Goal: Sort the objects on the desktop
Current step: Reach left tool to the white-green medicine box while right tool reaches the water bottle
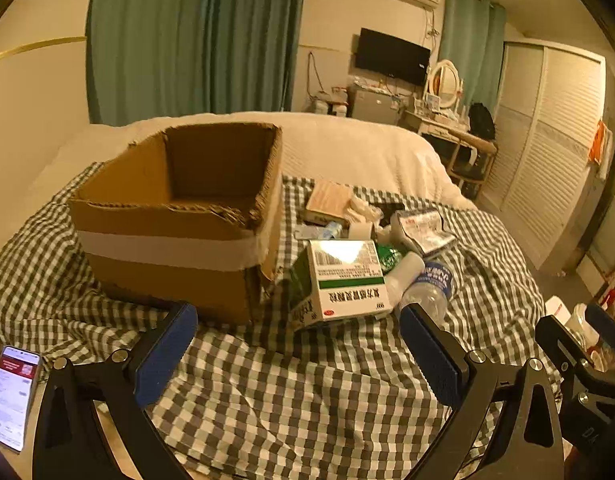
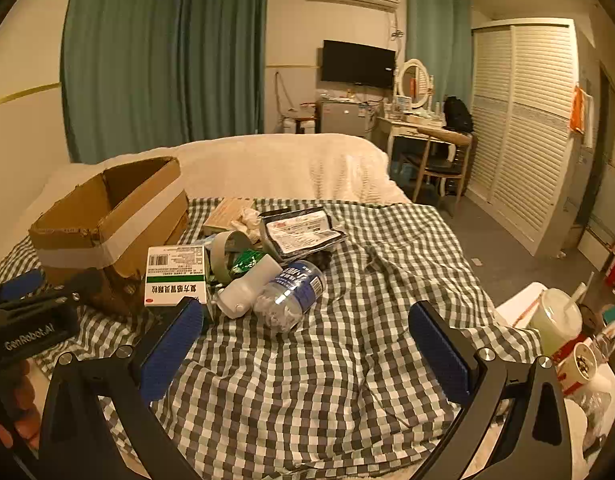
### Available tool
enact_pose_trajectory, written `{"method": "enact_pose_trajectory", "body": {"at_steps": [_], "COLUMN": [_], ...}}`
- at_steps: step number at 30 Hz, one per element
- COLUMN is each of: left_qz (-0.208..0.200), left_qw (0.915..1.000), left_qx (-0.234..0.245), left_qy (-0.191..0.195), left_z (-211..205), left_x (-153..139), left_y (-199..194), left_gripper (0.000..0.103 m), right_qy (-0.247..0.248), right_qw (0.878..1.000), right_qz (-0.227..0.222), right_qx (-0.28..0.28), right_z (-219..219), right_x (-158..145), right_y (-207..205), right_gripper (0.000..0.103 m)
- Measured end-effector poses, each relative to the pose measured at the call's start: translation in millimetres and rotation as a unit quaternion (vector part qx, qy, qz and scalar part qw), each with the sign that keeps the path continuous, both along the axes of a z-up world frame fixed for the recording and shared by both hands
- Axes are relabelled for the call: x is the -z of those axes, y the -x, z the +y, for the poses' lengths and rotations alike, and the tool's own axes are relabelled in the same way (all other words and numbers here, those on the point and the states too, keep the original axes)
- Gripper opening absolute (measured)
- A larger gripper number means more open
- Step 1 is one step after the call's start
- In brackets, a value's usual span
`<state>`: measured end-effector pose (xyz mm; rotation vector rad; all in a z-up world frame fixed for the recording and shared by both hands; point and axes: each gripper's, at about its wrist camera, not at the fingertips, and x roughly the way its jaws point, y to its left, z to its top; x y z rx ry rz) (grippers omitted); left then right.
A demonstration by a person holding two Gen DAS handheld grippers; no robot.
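With both tongs, left (image 1: 297,350) and right (image 2: 305,346), spread wide and empty, the green-and-white medicine box (image 1: 339,280) beside the cardboard box (image 1: 179,216) should be approached squarely and gripped across its narrow faces.

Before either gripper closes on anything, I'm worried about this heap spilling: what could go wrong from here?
1. The clear plastic water bottle and white plastic bottle lie on their sides on the rumpled checked cloth; a nudge may roll them.
2. The green-and-white medicine box rests tilted against the pile beside the open cardboard box, so it may tip when its neighbours shift.
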<state>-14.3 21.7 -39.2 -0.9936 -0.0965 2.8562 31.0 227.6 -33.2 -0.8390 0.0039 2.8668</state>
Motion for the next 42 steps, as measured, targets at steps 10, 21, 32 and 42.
{"method": "enact_pose_trajectory", "body": {"at_steps": [10,21,32,42], "left_qz": [-0.013,-0.036,-0.041,-0.030], "left_qw": [0.9998,0.9991,0.9983,0.9971], "left_qx": [0.004,0.013,0.015,-0.009], "left_qy": [0.017,0.019,0.038,0.069], "left_z": [18,34,67,78], "left_x": [15,34,56,80], "left_y": [11,30,57,89], "left_gripper": [0.103,0.103,0.103,0.103], "right_qy": [0.016,0.029,0.072,0.104], "right_qw": [1.000,0.999,0.996,0.990], "right_qz": [-0.012,-0.028,-0.053,-0.090], "right_qx": [-0.006,-0.006,0.000,-0.034], "right_z": [15,27,56,62], "right_x": [16,30,49,69], "right_y": [8,21,56,118], "right_gripper": [0.103,0.103,0.103,0.102]}}
